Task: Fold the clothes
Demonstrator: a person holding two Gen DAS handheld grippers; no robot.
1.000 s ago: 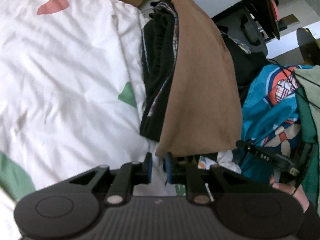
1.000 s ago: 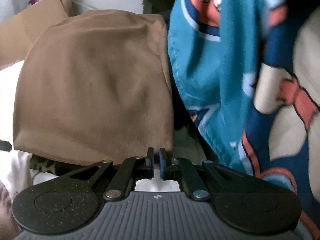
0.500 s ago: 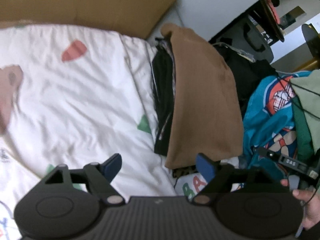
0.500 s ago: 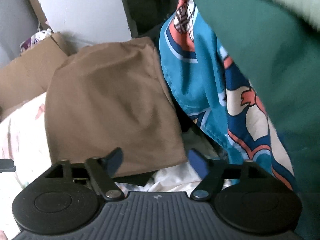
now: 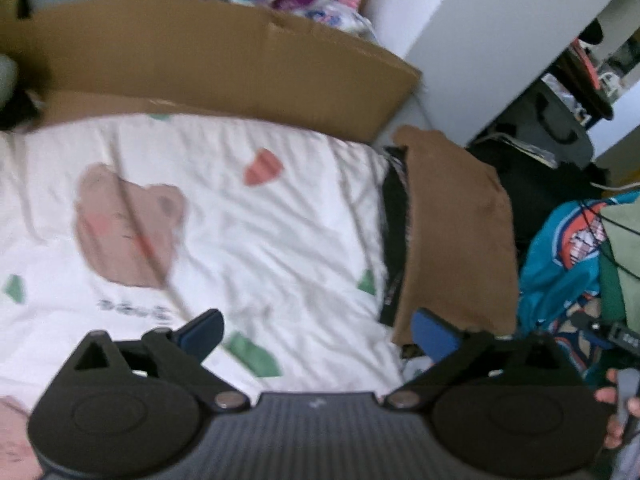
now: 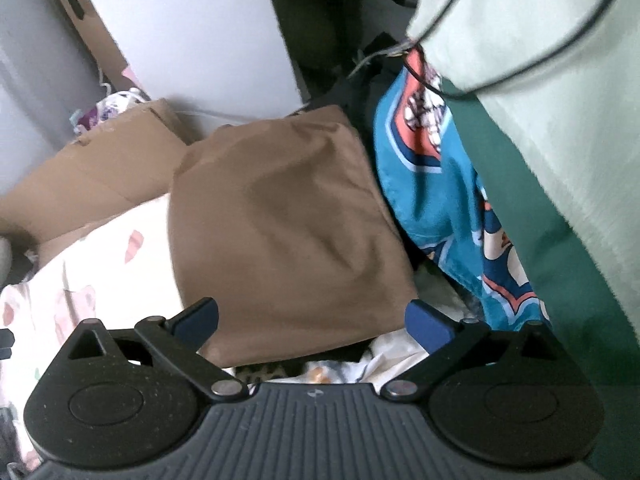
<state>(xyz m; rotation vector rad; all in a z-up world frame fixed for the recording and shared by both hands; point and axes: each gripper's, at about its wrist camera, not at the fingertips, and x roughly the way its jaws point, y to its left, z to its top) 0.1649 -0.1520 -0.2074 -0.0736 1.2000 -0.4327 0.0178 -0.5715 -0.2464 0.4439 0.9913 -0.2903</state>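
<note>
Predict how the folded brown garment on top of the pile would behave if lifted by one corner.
The folded brown garment would probably unfold and droop: its soft creases suggest floppy cloth. It seems light. Pushed, it may slide off the dark clothes beneath.

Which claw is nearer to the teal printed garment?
Right. The right claw hangs open with the teal printed garment just beside its right finger; the left claw is open over the white sheet, beyond the folded brown garment.

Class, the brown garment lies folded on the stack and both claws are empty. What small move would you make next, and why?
Probably swing the right claw toward the teal patterned garment beside the folded brown garment. The brown one lies flat on the stack, both claws' jaws are opening with nothing between them, and the teal piece is crumpled, unfolded.
</note>
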